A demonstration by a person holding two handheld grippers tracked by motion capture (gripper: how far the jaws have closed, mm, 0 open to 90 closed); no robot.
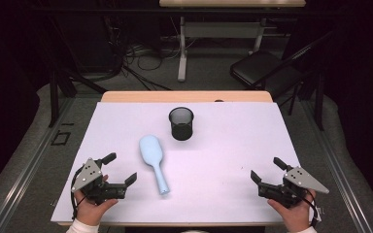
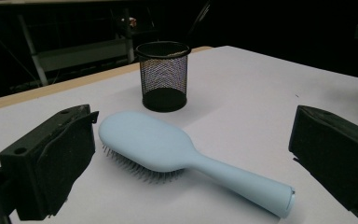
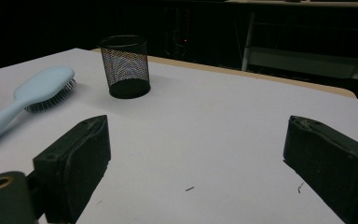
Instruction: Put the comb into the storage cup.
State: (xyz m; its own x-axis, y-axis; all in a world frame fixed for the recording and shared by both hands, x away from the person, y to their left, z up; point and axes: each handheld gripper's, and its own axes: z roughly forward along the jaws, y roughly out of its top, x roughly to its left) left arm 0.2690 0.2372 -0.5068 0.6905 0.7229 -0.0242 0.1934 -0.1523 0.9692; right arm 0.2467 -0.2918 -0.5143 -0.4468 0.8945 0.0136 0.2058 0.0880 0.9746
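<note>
A light blue hairbrush (image 1: 153, 161) lies bristles down on the white table top (image 1: 223, 145), handle toward the near edge; it also appears in the left gripper view as the hairbrush (image 2: 168, 149) and at the left of the right gripper view as the hairbrush (image 3: 32, 93). Behind it stands an upright black mesh cup (image 1: 181, 123), (image 2: 163, 74), (image 3: 125, 65). My left gripper (image 1: 121, 169) rests at the near left, open, just left of the brush handle. My right gripper (image 1: 267, 170) sits at the near right, open with nothing between its jaws.
The table's wooden far edge (image 1: 184, 96) shows beyond the white sheet. Past it on the floor stand a folding chair (image 1: 264, 68), a table leg (image 1: 181, 48) and cables. Bare table surface lies between the two grippers.
</note>
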